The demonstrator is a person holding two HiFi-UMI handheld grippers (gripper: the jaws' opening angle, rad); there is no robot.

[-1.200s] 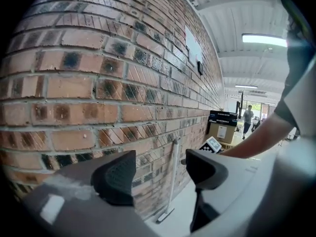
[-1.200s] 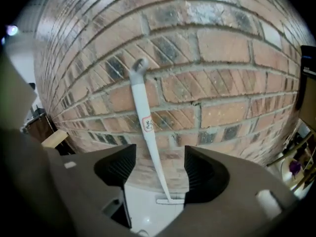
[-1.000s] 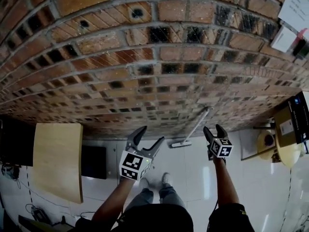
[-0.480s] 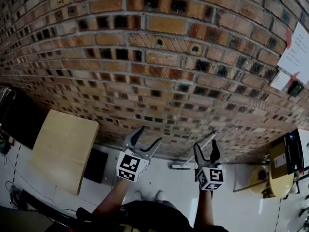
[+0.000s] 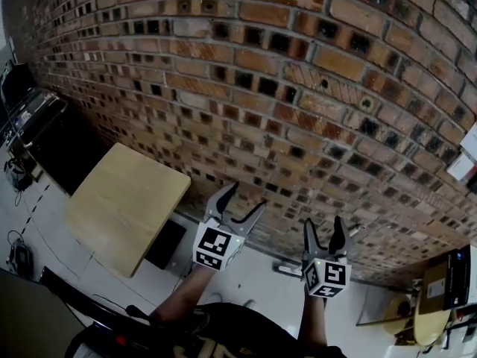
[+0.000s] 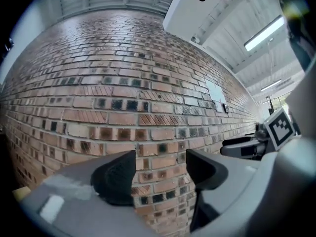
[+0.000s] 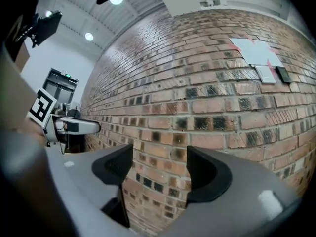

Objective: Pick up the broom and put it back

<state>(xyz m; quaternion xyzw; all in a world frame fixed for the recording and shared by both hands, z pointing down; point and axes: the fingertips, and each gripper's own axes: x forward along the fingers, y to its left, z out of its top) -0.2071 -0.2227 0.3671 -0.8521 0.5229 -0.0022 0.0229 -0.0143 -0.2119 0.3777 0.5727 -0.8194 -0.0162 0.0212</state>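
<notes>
The broom leans against the brick wall. Only its pale head [image 5: 287,268] on the white floor shows in the head view, just left of my right gripper [image 5: 323,224], which hides most of the handle. My right gripper stands open and empty; its jaws have just been opening. The right gripper view shows only bricks between the open right gripper [image 7: 159,159]. My left gripper [image 5: 246,198] is open too, raised toward the wall, holding nothing. In the left gripper view the left gripper [image 6: 160,164] frames bare brick, and the right gripper [image 6: 247,147] shows at the right edge.
The brick wall [image 5: 261,73] fills the view ahead. A light wooden table [image 5: 127,203] stands at the left with a black box [image 5: 165,243] beneath it. Dark equipment [image 5: 30,118] sits far left. At the lower right are a round yellow stool [image 5: 421,323] and a cardboard box [image 5: 440,289].
The head view has swung up and left along the wall. Both grippers have risen toward the bricks. The broom has slid to the lower right, behind the right gripper.
</notes>
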